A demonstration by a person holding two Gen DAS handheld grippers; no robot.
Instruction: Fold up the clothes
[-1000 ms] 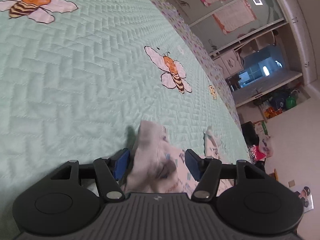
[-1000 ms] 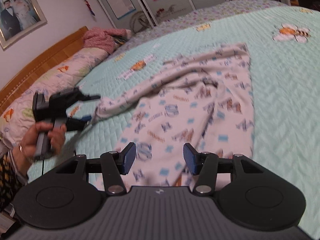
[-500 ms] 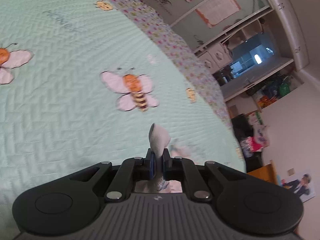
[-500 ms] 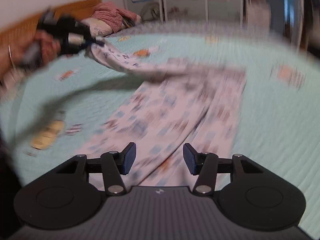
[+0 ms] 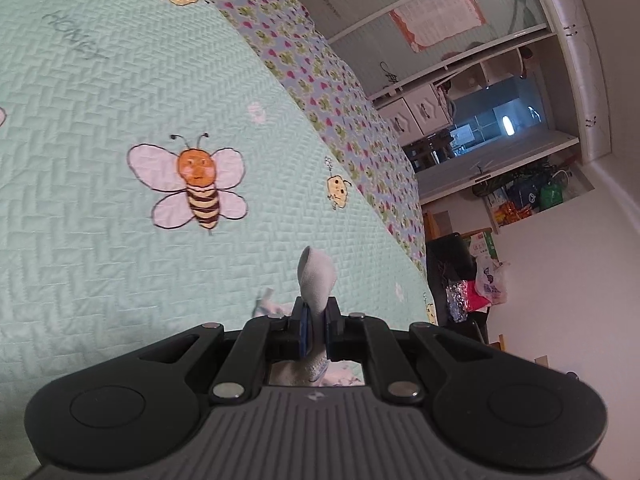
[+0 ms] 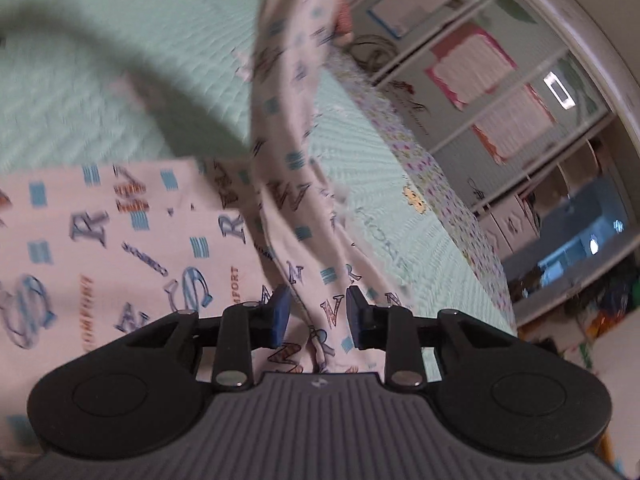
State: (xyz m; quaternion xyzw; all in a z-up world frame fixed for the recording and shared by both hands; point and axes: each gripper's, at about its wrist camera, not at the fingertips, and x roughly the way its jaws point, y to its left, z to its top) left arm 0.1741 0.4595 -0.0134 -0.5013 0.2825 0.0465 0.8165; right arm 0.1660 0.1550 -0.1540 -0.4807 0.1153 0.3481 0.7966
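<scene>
right wrist alone shows garment (image 6: 168, 240) print.

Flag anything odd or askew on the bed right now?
Nothing damaged or spilled. The printed garment is askew: part lies flat on the green quilt, while a twisted strip rises off it. The left gripper pinches a cuff; the right gripper is closing around fabric.

Place: a bedroom in a home.
Bed: a wide bed under a mint-green quilted bedspread (image 5: 100, 280) printed with cartoon bees (image 5: 192, 184), edged by a floral border (image 5: 320, 80).
Storage: a wardrobe with sliding doors (image 5: 420, 12) and white drawers (image 5: 416, 112) beyond the bed.
Clutter: bags and boxes on the floor (image 5: 520, 196) by the wall.
Laundry: letter-printed pyjama fabric (image 6: 120, 248) spread on the bedspread.
</scene>
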